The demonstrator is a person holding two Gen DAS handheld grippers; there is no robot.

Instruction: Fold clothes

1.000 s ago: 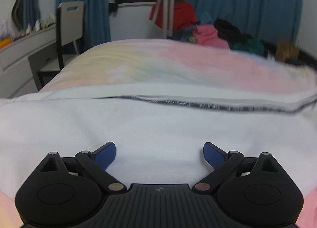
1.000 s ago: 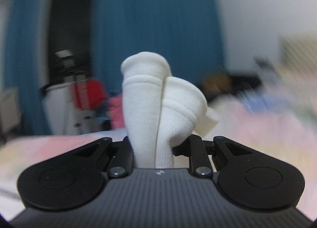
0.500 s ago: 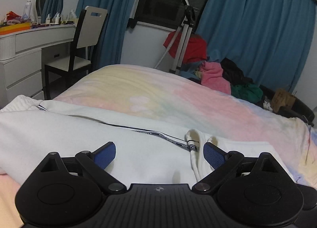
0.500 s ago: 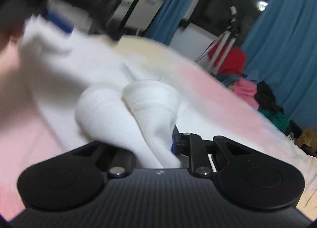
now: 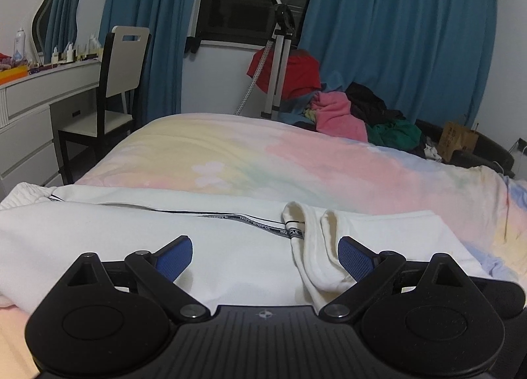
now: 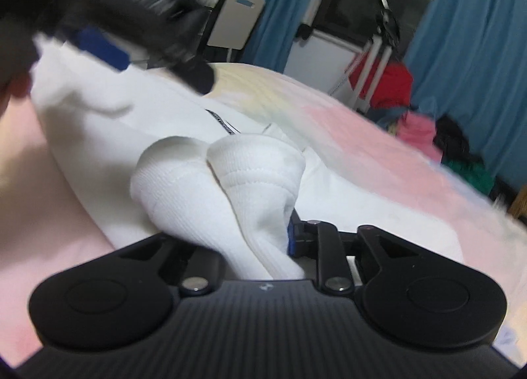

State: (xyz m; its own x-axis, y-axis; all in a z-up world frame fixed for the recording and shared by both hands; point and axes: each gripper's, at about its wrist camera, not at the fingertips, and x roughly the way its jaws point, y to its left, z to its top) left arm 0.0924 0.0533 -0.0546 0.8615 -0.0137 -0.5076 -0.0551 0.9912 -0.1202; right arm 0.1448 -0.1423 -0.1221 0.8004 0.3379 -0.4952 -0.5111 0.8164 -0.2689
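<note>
My right gripper [image 6: 263,237] is clamped on the ribbed cuffs [image 6: 230,188] of the white garment [image 5: 230,247]; two bunched folds stick up between the fingers and hide most of the pads. The left gripper [image 5: 265,255] has its jaws spread wide with nothing between them, hovering just over the same garment.

The garment lies flat across the near part of the bed [image 5: 296,161]. Black printed tape trim [image 5: 250,222] runs along it from 10 to 1 o'clock in the left view. One doubled cuff edge sits just inside the left gripper's right pad [image 5: 357,255], at 2 o'clock.

In the right view the left gripper shows as a blurred black mass at 10–11 o'clock, above the cloth.

Beyond the cloth: pastel bedcover. Further out:
- 9–10 o'clock: white dresser [image 5: 36,99] with bottles and mirror [image 5: 56,16], chair [image 5: 115,89] tucked beside it.
- 12 o'clock: tripod stand [image 5: 280,59] draped with a red item [image 5: 296,72], dark window behind.
- 1–2 o'clock: pile of clothes [image 5: 362,112], pink, black, green, at the far bed edge; a cardboard box [image 5: 457,138] past it.
- Blue curtains [image 5: 395,33] on both sides.
</note>
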